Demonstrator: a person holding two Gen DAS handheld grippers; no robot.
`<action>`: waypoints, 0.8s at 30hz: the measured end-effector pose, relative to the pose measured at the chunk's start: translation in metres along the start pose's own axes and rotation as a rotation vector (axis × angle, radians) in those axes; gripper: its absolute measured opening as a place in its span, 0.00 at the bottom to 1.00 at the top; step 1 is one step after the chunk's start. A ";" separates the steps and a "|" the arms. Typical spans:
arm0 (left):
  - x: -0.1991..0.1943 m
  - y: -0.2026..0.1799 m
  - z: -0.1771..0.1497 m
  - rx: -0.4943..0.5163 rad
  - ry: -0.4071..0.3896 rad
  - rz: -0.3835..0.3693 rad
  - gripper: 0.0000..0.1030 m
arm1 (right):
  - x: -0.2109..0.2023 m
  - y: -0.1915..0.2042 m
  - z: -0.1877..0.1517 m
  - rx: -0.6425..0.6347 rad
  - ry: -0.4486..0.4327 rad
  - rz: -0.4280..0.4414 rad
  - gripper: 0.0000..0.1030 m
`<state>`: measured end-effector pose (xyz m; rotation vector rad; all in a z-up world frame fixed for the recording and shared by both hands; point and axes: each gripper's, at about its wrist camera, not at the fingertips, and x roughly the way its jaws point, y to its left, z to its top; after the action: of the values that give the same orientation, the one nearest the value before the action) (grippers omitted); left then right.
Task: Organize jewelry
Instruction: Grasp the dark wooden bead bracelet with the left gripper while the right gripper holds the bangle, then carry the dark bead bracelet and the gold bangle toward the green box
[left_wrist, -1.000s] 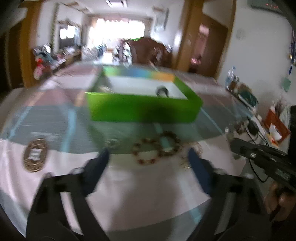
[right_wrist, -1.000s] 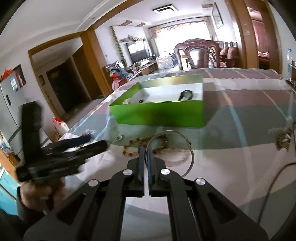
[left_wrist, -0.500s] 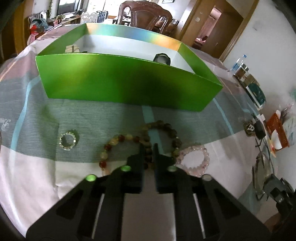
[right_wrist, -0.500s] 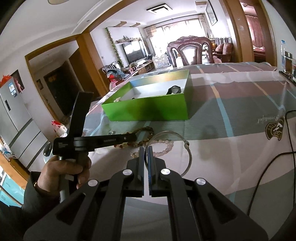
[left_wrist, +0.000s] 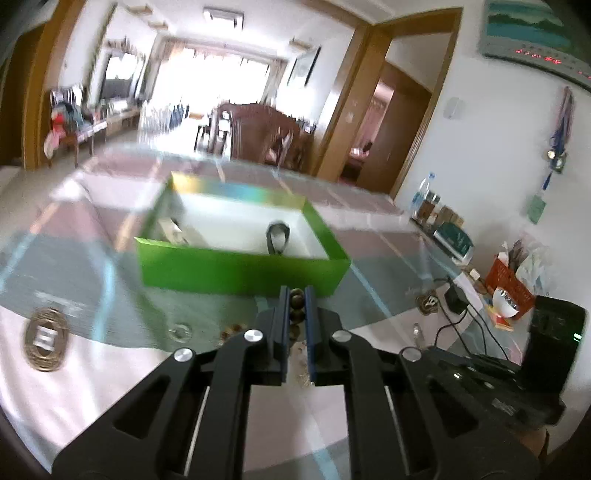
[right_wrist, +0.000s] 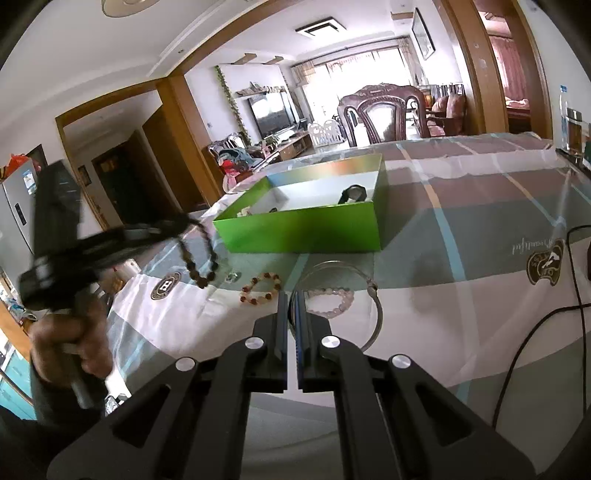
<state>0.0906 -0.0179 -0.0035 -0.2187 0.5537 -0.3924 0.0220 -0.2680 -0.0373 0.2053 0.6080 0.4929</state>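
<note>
Beads of dark wood (right_wrist: 201, 258) dangle in a loop from your left gripper (left_wrist: 296, 295), clamped tight on them. Your right gripper (right_wrist: 291, 299) pinches a thin round metal bangle (right_wrist: 373, 291), lying nearly flat above the counter (right_wrist: 424, 306).

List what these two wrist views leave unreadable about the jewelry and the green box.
- Dark bead bracelet in the left gripper: left wrist view shows only a few beads; the fingers hide the rest.
- Small items in the green box: blurred in the left view, half hidden by the near wall in the right.
- Silver bangle: near arc hidden behind the right gripper.
</note>
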 end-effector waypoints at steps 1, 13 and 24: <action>-0.010 0.000 -0.001 0.012 -0.006 0.008 0.07 | -0.001 0.002 0.000 -0.004 -0.003 0.002 0.03; -0.067 0.028 -0.036 0.003 0.003 0.110 0.08 | -0.004 0.021 0.002 -0.041 -0.031 0.000 0.03; -0.071 0.025 -0.041 0.009 0.002 0.100 0.08 | -0.006 0.024 0.001 -0.046 -0.033 -0.008 0.03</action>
<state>0.0204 0.0302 -0.0118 -0.1809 0.5621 -0.2976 0.0087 -0.2503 -0.0258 0.1670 0.5648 0.4945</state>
